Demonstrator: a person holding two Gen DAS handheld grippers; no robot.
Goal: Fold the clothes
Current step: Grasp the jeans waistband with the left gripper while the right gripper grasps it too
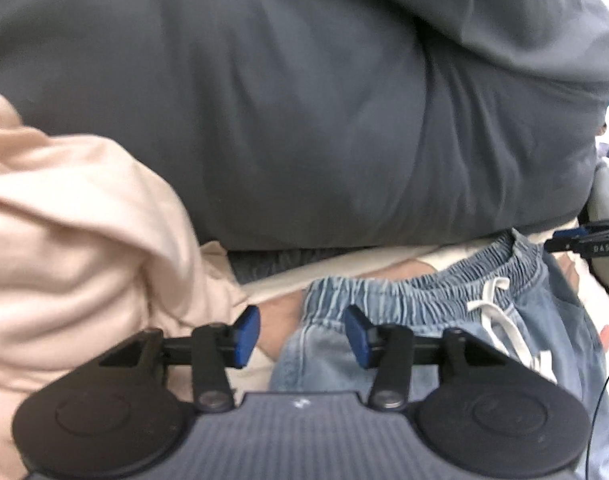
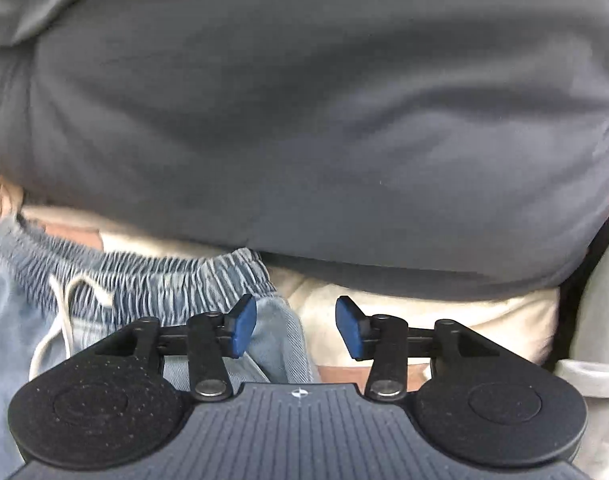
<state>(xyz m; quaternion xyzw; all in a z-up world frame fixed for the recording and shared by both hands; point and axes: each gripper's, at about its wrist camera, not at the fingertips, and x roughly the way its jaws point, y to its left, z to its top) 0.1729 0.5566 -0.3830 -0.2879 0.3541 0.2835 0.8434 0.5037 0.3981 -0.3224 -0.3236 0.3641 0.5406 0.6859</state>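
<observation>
**Both tongs released at the denim waistband, one per end**

L gripper (image 1: 302, 334) jaws apart, nothing between pads, poised at the left end of the elastic waistband (image 1: 416, 292). R gripper (image 2: 296, 328) likewise released, at the waistband's right end. Judgement: symmetric setup for a two-corner pinch, or a just-dropped hold; can't tell which. Light denim pants (image 1: 524, 340) lie flat-ish, white drawstring (image 1: 500, 320) mid-waistband. Beyond waistband: big dark grey garment (image 2: 304, 100), bulging. Left of waistband: crumpled peach fabric (image 1: 72, 220). Surface under the pants: cream cloth (image 2: 444, 320). Room mostly hidden.
</observation>
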